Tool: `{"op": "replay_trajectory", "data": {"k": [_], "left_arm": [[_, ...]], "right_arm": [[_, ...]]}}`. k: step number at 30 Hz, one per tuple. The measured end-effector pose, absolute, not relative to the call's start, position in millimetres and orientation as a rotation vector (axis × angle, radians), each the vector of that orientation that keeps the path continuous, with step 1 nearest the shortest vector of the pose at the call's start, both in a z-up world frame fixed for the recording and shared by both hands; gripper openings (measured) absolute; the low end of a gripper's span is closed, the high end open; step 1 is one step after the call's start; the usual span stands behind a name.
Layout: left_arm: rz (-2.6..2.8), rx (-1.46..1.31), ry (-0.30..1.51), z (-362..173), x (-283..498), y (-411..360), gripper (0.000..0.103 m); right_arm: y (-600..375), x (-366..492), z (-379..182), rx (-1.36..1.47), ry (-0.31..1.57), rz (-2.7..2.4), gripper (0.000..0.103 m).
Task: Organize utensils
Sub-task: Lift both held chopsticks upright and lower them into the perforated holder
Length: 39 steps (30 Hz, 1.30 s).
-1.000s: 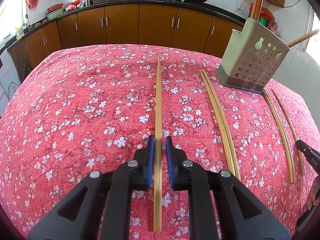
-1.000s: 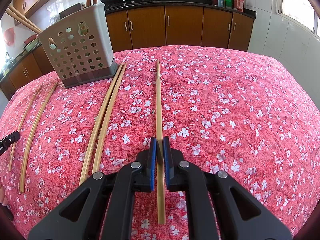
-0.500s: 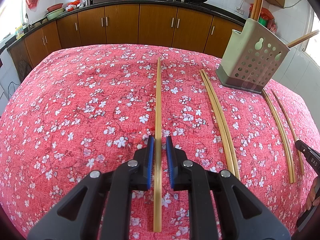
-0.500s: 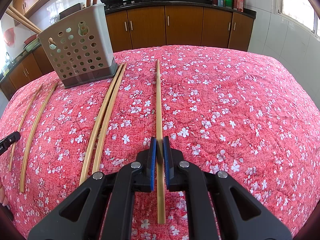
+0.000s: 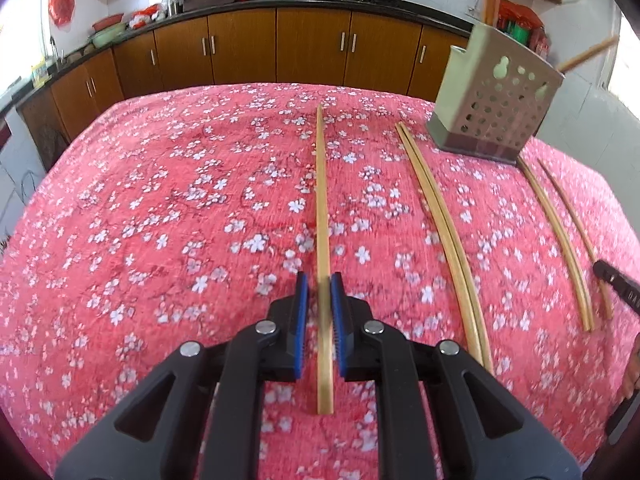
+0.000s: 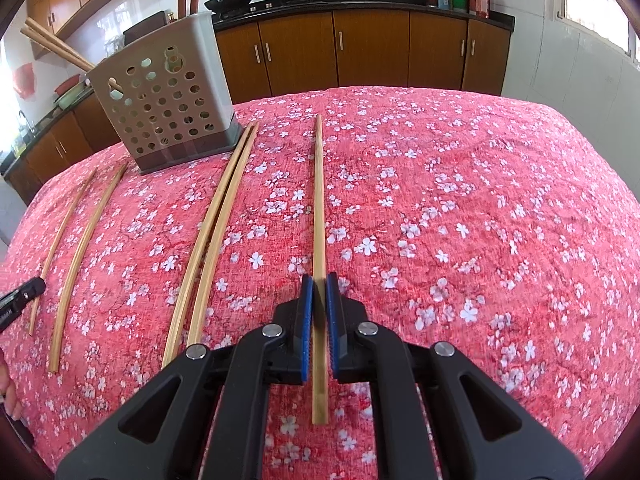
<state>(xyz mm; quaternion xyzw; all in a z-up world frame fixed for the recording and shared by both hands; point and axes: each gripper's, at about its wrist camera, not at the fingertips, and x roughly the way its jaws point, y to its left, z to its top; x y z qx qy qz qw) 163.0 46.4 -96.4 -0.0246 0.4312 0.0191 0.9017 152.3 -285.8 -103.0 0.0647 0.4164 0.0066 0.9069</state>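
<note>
so each wrist view is showing its own chopstick: the left gripper [image 5: 319, 286] is clamping a chopstick [image 5: 322, 204] lying toward the table's left side, while the right gripper [image 6: 319, 286] is pinching another chopstick [image 6: 319, 208] right of the grey holder [image 6: 166, 96]. only the right view is showing sticks poking through the holder's holes; a close pair [image 6: 212, 232] and a spread pair [image 6: 76, 248] are lying between. since the earlier frame, the left jaws have just been closing on their stick, and that view is tilting slightly.
</note>
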Motion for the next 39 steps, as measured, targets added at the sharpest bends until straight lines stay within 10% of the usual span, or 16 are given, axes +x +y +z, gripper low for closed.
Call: {"op": "replay_trajectory", "data": {"k": [39], "left_arm": [[-0.207,-0.132,0.29,161.6,173.8,-19.1,0.008]], "right_arm": [[-261.9,134.4,149.5,0.19,0.086,0.176,0.008]]}}
